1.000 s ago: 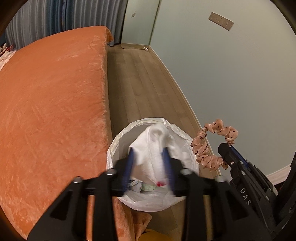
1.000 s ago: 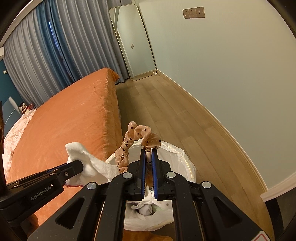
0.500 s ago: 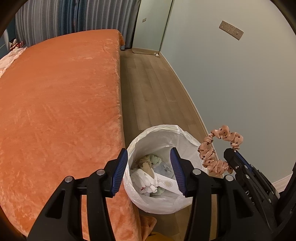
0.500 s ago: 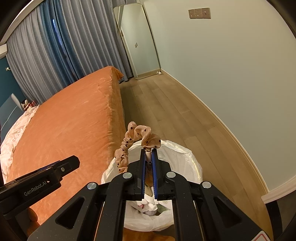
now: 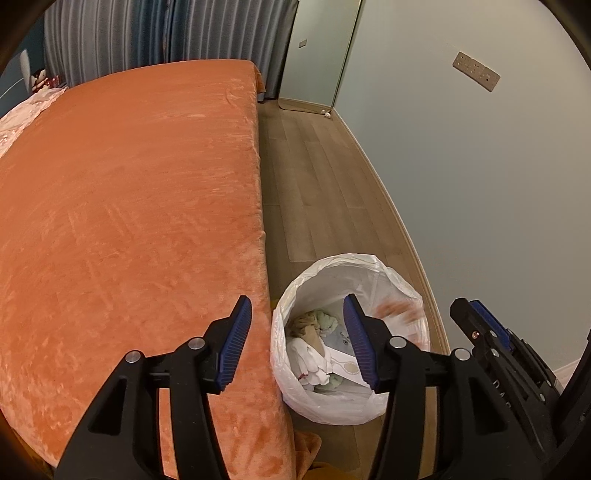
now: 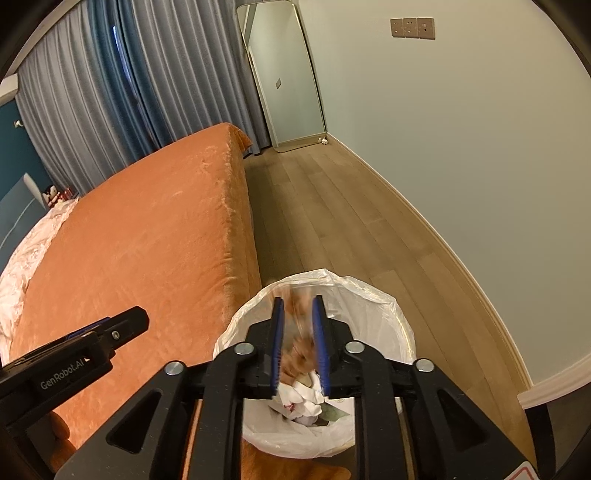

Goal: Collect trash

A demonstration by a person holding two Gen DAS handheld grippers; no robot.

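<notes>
Dropping scrunchie (image 6: 300,352) into lined bin (image 6: 388,306): right gripper (image 6: 297,306) over bin mouth, jaws had just been opening, pads parted, pink scrunchie blurred between them, apparently falling free onto tissue pile (image 6: 301,398). Left gripper (image 5: 295,314) jaws apart and widening, nothing between them, beside bed (image 5: 129,221) edge. Judgement: hold right gripper centred over opening until fabric clears pads; snag on pad ridges or liner rim possible.

There is one round bin lined with a white plastic bag (image 5: 334,410), one bed under an orange plush blanket (image 5: 129,206) and one tall leaning mirror (image 6: 284,77). Two black grippers with blue pads show: the left gripper (image 5: 301,341) and the right gripper (image 6: 299,343). One blurred peach scrunchie (image 6: 297,356) is visible, and one wall plate of three switches (image 6: 412,27).
</notes>
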